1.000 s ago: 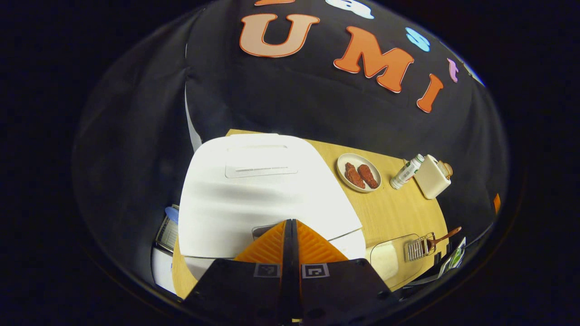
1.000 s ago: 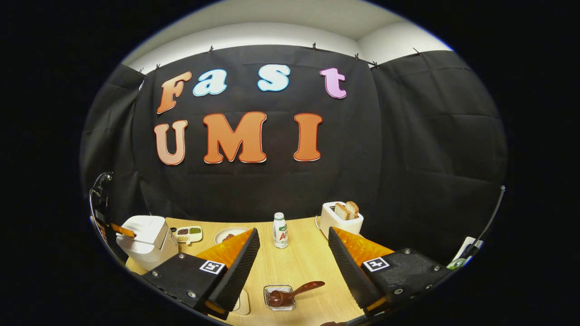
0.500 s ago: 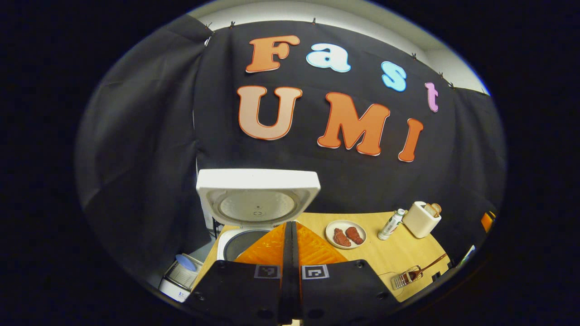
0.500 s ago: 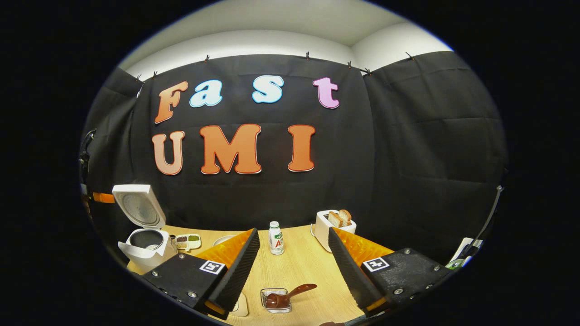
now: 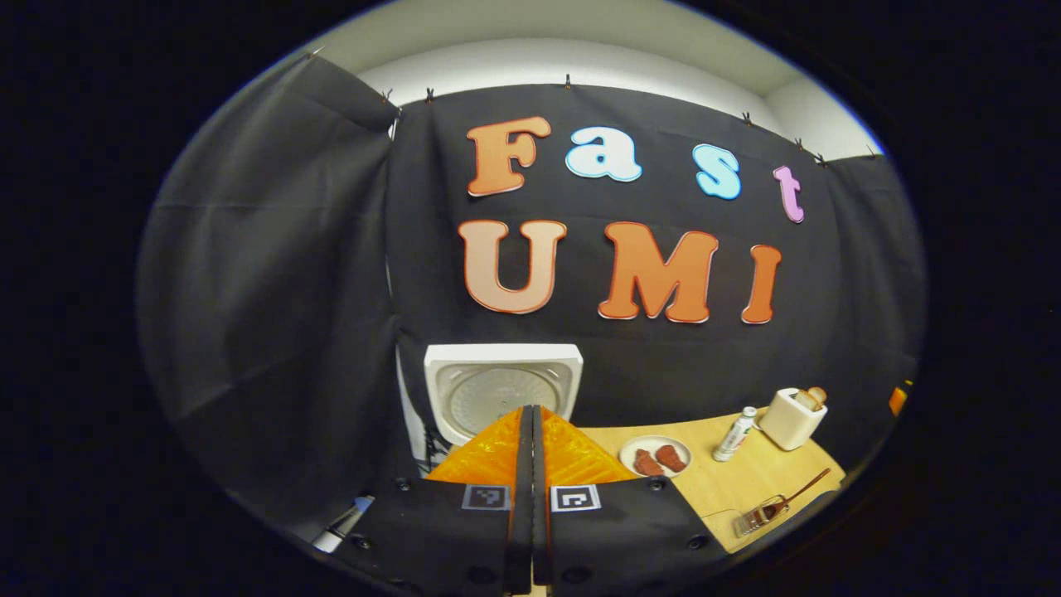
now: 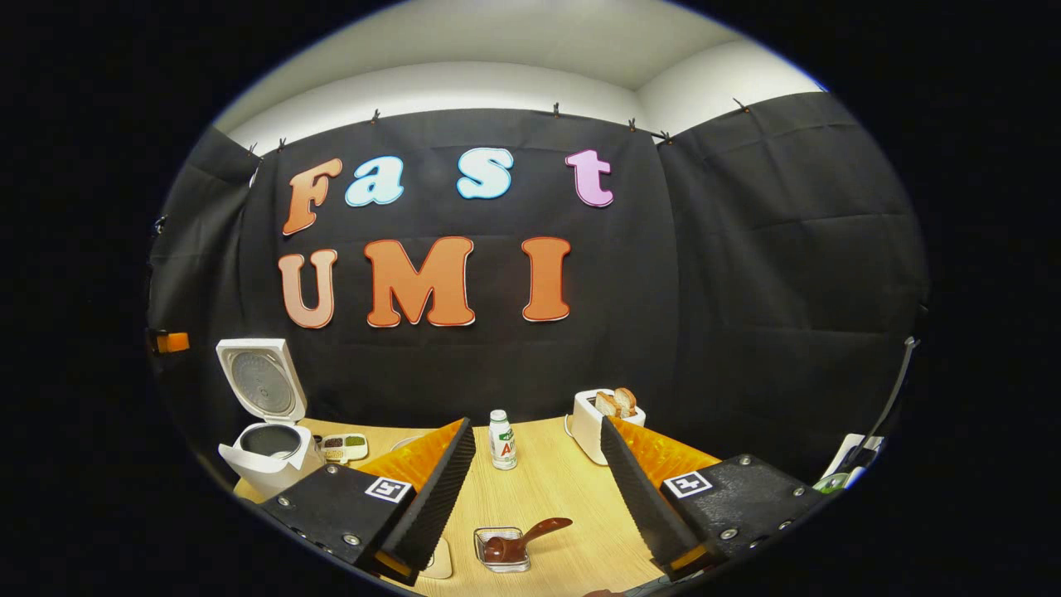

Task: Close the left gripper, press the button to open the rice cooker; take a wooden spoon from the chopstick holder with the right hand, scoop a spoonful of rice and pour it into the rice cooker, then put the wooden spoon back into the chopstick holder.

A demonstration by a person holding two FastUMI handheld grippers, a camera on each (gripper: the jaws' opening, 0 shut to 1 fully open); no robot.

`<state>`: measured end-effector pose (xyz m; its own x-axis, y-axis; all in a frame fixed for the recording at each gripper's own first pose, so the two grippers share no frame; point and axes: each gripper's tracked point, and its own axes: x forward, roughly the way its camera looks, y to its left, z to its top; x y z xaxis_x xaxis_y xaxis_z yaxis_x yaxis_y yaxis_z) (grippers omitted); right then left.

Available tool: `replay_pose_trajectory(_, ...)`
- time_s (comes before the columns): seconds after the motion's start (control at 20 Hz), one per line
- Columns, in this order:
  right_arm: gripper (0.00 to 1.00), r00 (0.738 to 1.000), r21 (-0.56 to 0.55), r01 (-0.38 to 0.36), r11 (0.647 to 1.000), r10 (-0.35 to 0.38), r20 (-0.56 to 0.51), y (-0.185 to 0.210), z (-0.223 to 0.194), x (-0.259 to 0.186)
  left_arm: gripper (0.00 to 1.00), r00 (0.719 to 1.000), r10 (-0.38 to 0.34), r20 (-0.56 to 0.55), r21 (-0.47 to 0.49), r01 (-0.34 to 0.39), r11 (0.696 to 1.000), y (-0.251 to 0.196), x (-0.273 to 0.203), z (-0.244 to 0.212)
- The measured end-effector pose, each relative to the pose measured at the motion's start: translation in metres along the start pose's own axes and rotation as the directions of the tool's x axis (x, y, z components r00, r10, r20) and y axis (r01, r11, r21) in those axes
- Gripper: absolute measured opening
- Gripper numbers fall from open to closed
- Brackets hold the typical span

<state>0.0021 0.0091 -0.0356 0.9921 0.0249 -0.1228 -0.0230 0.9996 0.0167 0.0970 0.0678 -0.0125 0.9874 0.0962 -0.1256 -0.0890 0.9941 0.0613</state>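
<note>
With its lid standing upright, the rice cooker at the table's far left is open, so I judge the button press done. The left gripper is pressed together on nothing; the right gripper is spread, empty, above the wooden spoon lying in its chopstick holder. Scooping, pouring and returning remain. Beyond stand a bottle, a toaster and black curtain walls.

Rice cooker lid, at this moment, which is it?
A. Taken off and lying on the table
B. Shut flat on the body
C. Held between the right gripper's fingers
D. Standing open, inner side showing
D: in the right gripper view the rice cooker has its lid raised upright at the back, round inner plate facing out and the pot uncovered.
</note>
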Motion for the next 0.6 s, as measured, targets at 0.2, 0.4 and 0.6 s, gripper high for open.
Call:
replay_pose_trajectory(0.2,0.95,1.0,0.029,0.002,1.0,-0.001,-0.012,-0.002,-0.011,0.002,0.13,0.999,-0.007,0.05,-0.07,0.01,0.998,-0.001,-0.013,0.01)
replay_pose_trajectory(0.4,0.95,0.999,0.058,-0.002,0.998,0.004,-0.035,-0.002,-0.028,0.008,0.33,0.998,0.005,0.068,-0.071,0.0,0.997,0.008,-0.02,0.015)
replay_pose_trajectory(0.6,0.95,0.998,0.094,0.005,0.996,0.002,-0.067,-0.007,-0.047,0.014,0.92,0.997,-0.019,0.08,-0.067,0.025,0.997,0.004,-0.027,0.018)
